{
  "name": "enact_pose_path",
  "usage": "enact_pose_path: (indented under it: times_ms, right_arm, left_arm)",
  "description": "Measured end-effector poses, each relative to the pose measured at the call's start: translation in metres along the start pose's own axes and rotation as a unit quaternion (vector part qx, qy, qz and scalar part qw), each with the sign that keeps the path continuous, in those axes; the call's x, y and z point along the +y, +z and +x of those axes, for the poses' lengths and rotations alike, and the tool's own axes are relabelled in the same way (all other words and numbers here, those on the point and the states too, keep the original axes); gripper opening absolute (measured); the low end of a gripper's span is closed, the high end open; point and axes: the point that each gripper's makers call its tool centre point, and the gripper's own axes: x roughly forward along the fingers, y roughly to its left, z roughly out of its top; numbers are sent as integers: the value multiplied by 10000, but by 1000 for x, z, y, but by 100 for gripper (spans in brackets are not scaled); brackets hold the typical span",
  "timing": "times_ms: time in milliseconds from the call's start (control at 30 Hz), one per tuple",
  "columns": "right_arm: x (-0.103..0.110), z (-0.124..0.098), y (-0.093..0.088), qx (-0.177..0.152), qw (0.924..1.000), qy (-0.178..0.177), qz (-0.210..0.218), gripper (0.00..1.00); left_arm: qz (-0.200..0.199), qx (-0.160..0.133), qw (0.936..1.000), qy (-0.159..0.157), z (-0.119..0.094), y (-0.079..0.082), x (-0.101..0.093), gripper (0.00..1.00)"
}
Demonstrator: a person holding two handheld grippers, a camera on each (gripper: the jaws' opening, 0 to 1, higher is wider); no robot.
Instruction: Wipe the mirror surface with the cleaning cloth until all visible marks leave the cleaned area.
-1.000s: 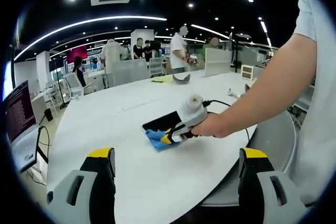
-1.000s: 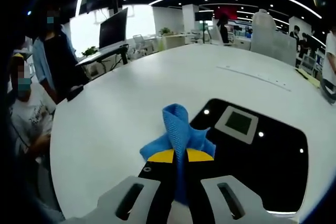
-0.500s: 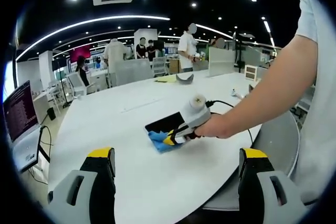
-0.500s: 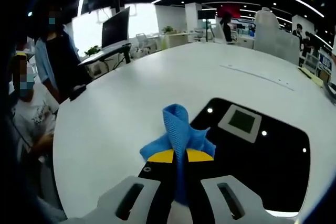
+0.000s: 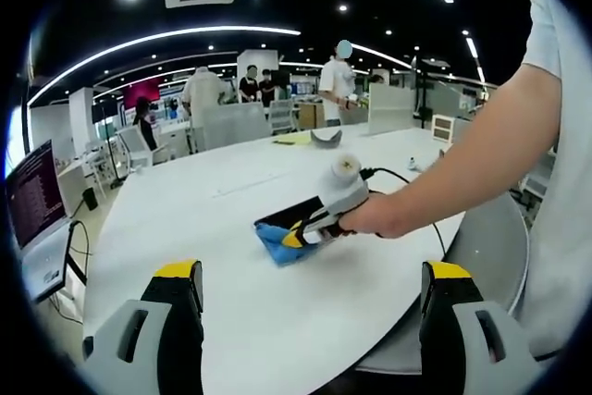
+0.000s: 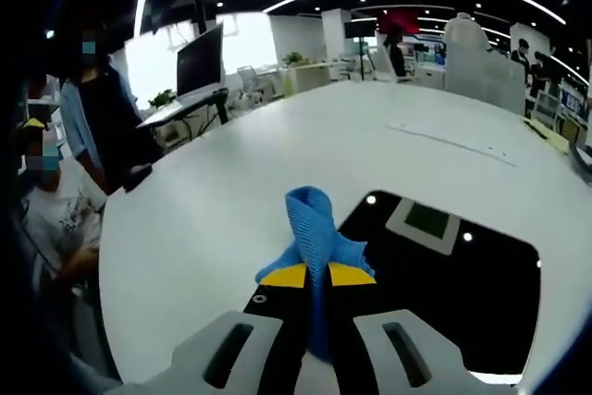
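right gripper [image 6: 317,275] jaws clamped on cleaning cloth [image 6: 314,228]; soft, light, bunched fold gripped mid-cloth, judged secure. cloth seen at mirror [image 6: 444,275] near edge, on white table [image 6: 231,191]. mirror judged flat, slippery, fragile. left gripper [image 5: 310,275] jaws apart, held back, nothing between.

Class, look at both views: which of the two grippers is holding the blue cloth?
The right gripper: it is shut on the blue cloth at the edge of the mirror. The left gripper is open, holding nothing.

White round table [image 5: 231,219]: dark mirror [image 6: 453,284] flat on it, blue cloth [image 6: 314,228] at mirror edge.
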Motion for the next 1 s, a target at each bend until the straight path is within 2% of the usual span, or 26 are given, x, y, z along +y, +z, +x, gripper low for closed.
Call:
enact_pose_path:
  times_ms: [133,233,467,767,1000]
  right_arm:
    - [4,2,12,-94,9999,38,-42,1]
    - [9,3,10,-36,9998,91,-159,1]
    - [7,0,8,-65,9999,73,-78,1]
    - [-11,-11,9,-116,9999,-26,-26,1]
    - [-40,-25,-1,-90,9997,-210,31,1]
  left_arm:
    - [20,-5,10000,4,-1,1,0,99]
    - [33,-19,10000,2,-1,2,-1,99]
    - [59,-19,10000,-3,-1,4,-2,99]
    - [121,14,9999,-42,1,4,-5,99]
    - [148,14,9999,-20,5,6,-5,99]
